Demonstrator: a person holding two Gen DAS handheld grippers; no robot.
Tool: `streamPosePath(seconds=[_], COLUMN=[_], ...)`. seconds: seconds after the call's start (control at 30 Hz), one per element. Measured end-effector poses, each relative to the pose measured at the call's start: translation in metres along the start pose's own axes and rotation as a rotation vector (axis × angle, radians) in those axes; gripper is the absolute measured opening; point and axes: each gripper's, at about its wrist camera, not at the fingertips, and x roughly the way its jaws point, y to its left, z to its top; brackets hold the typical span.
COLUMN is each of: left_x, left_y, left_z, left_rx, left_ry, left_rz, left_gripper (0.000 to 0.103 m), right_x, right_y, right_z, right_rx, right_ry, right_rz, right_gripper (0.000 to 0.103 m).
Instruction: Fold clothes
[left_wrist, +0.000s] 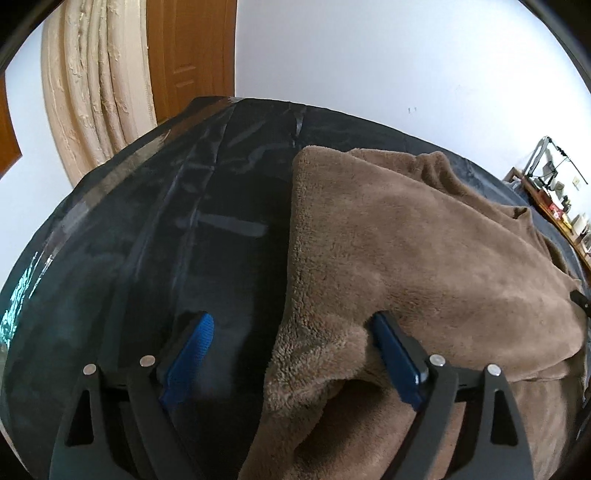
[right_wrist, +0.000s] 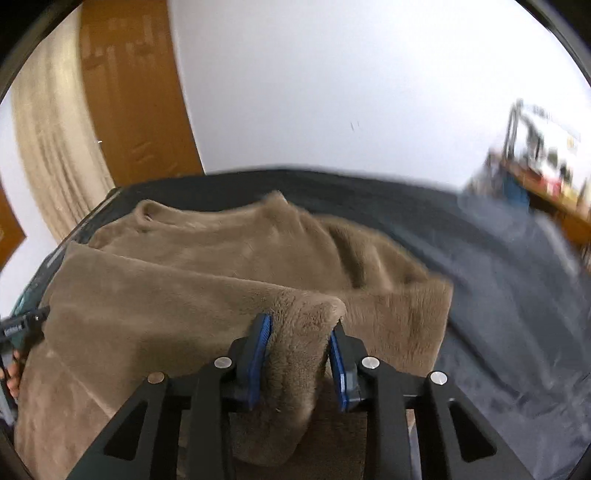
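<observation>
Brown fleece garment (right_wrist: 207, 280) lies on a dark-covered bed (right_wrist: 517, 314), one thick fold of its near edge clamped between the right gripper (right_wrist: 301, 354) pads, seemingly to carry it over; the left gripper (left_wrist: 291, 354) stands wide open astride the opposite edge, gripping nothing. No containers appear.

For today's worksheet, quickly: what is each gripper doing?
Left gripper: open, brown fleece garment between its fingers.
Right gripper: shut on the garment.
</observation>
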Motion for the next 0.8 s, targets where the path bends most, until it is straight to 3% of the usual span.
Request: streamPosePath(seconds=[0.03,0.07,0.27,0.37,0.47,0.6,0.7,0.8], left_x=[0.001,0.001,0.005,-0.003,-0.028,-0.057,-0.048,-0.024], left_y=[0.001,0.003,0.011,0.009,-0.003,-0.035,-0.065,-0.083], left_z=[0.000,-0.001,0.000,0.001,0.009,0.016,0.022,0.025], left_rx=[-0.005,-0.011,-0.039,-0.038,-0.010,0.090,0.164,0.196], left_ry=[0.003,0.007,0.018,0.007,-0.045,-0.111,-0.099,-0.054], left_rz=[-0.002,-0.004,0.003,0.020,-0.012,-0.111,-0.163,-0.130], left_gripper=[0.092,0.094,0.095,0.095,0.096,0.097,0.098,0.098], right_x=[0.003,0.002,-0.035,-0.049,-0.055,-0.054,-0.040,-0.010], right_y=[-0.006,-0.009,-0.020,-0.026,-0.017,0.026,0.059,0.075], right_z=[0.000,0.000,0.007,0.011,0.015,0.007,-0.008,-0.023], right_rx=[0.029,0.040,0.043,0.066,0.023,-0.180,-0.353,-0.446], right_ry=[0.008,-0.001,-0.160,-0.194,-0.185,-0.124,-0.046,0.066], right_rz=[-0.013,-0.038,-0.231,-0.135,0.025,0.188,0.203,0.145], right_gripper=[0.061,0.069,0.073,0.073,0.073,0.073,0.073,0.073])
